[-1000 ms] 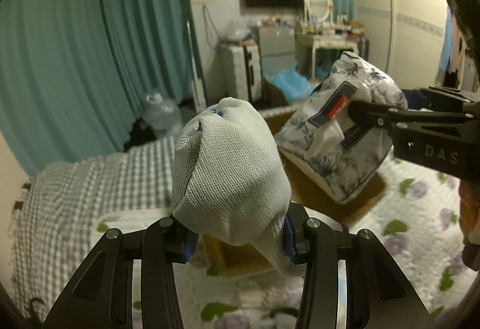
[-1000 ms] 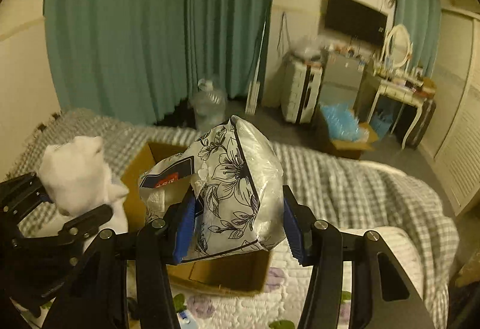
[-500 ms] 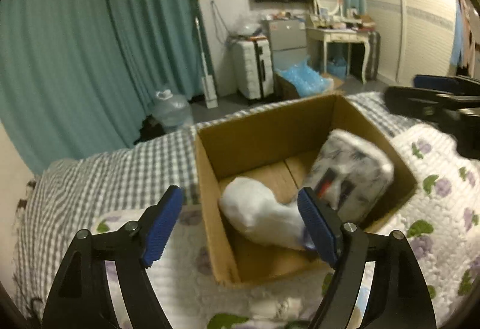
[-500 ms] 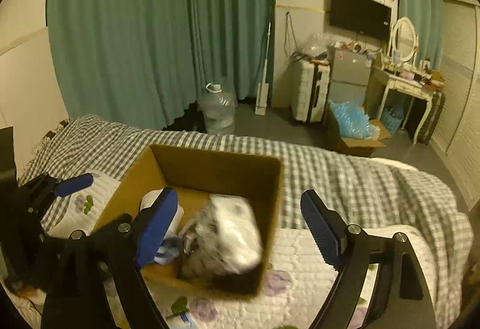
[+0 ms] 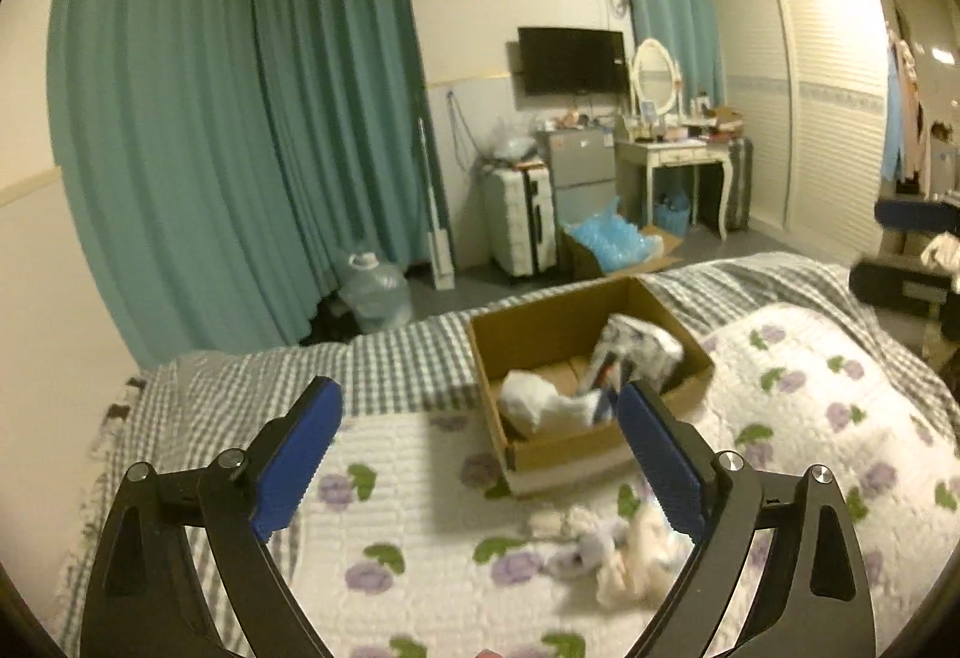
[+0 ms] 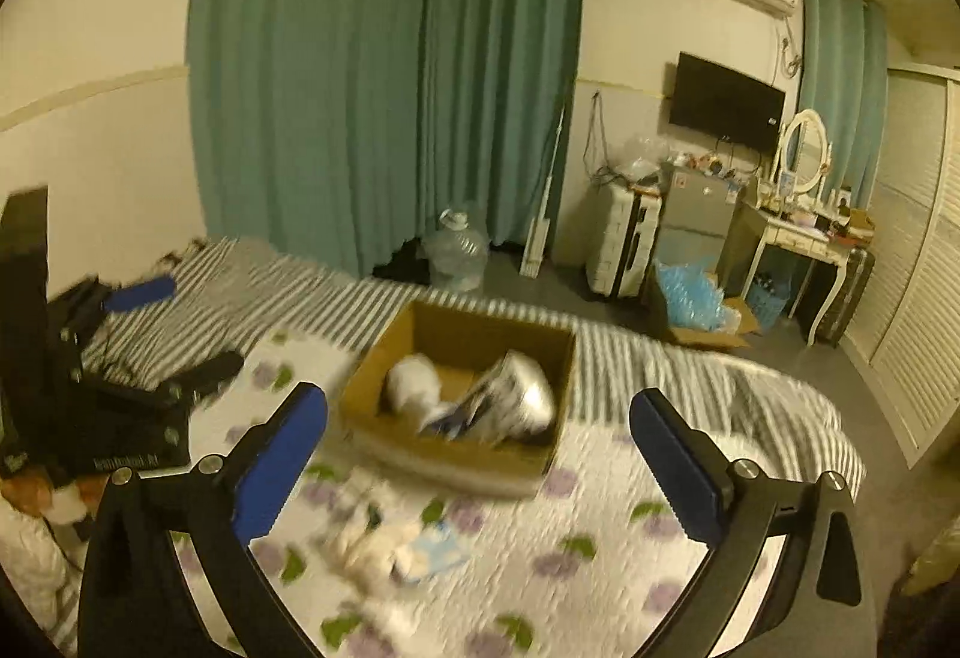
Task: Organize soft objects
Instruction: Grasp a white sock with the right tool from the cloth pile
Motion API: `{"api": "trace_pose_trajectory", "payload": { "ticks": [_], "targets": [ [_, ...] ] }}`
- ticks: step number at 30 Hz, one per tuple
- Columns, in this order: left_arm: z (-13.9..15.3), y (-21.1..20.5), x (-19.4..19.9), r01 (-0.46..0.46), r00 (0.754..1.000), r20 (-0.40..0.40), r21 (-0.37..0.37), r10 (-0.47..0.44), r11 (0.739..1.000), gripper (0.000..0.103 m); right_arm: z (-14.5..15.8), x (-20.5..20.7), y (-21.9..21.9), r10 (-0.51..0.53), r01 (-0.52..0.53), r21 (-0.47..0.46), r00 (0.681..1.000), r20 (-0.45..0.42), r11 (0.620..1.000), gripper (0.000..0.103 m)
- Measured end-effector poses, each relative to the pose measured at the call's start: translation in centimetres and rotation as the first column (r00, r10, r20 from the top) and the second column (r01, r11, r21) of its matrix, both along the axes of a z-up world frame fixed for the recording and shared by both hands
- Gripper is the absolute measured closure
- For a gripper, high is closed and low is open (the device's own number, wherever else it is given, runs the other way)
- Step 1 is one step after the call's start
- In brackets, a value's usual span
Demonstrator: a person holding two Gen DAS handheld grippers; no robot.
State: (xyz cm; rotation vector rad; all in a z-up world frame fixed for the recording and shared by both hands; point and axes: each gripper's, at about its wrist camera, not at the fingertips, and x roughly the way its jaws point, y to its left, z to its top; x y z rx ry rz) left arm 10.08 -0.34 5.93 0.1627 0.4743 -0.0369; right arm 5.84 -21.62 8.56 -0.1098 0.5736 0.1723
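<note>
Holding both grippers wide apart over the bed right now, nothing between the pads on either one. My left gripper (image 5: 480,442) has just finished opening up and so has my right gripper (image 6: 480,454), both empty.

The box (image 5: 543,322) sits open-topped on the flowered quilt (image 5: 420,550), up near where the quilt meets the checked blanket (image 5: 258,388). Both soft things are down inside it. The white bundle (image 5: 540,403) lies on the box floor at the left, its long axis running roughly across the box, fat end to the left and the thinner end toward the pack. The tissue pack (image 5: 636,352), the one with the flower print, is on the right side, tipped up and leaning against the right wall, so its long axis slants up and away from the bundle. From my right camera the two look like they touch in the middle, though that view is smeared.

A little heap of small cloths (image 5: 618,550) lies loose on the quilt just in front of the box, apart from it.
</note>
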Motion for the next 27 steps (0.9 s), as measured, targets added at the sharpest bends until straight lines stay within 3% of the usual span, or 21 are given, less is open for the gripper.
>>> {"api": "trace_pose_trajectory", "payload": {
  "ticks": [2, 9, 12, 14, 18, 22, 25, 27],
  "targets": [
    [-0.9, 0.0, -1.4, -0.011, 1.000, -0.020, 0.014, 0.011, 1.000, 0.008, -1.7, -1.4, 0.4, -0.006, 0.006, -0.009, 1.000, -0.025, 1.000, 0.001],
    [-6.5, 1.3, -3.7, -0.024, 0.989, -0.145, -0.093, 0.010, 0.995, 0.008, -10.6, -2.4, 1.3, -0.003, -0.001, -0.017, 0.967, -0.254, 1.000, 0.002],
    [-9.0, 1.4, -4.4, -0.005, 0.984, -0.178, -0.135, -0.019, 0.991, 0.008, -15.0, -1.9, 2.1, -0.001, -0.022, -0.060, 0.936, -0.352, 0.998, 0.002],
    [-10.5, 1.3, -4.5, -0.011, 0.984, -0.180, -0.120, -0.011, 0.993, 0.008, -17.9, -1.3, 2.6, 0.006, -0.045, -0.079, 0.902, -0.433, 0.996, 0.002],
    [-13.8, 0.8, -3.9, -0.039, 0.977, -0.210, -0.025, 0.033, 0.999, 0.009, -21.5, 0.0, 3.2, 0.016, -0.064, -0.069, 0.842, -0.539, 0.996, 0.009],
    [-15.8, 1.2, -3.4, -0.026, 0.971, -0.239, -0.064, 0.010, 0.998, 0.009, -23.7, 0.8, 4.2, 0.033, -0.107, -0.093, 0.812, -0.582, 0.990, 0.018],
    [-16.5, 1.4, -3.1, -0.034, 0.965, -0.260, -0.084, 0.011, 0.996, 0.009, -24.5, 1.6, 4.5, 0.042, -0.116, -0.084, 0.795, -0.605, 0.990, 0.039],
    [-16.7, 1.5, -3.2, -0.041, 0.965, -0.262, -0.095, 0.015, 0.995, 0.009, -24.8, 1.9, 4.6, 0.069, -0.132, -0.056, 0.782, -0.620, 0.990, 0.076]
  ]
}}
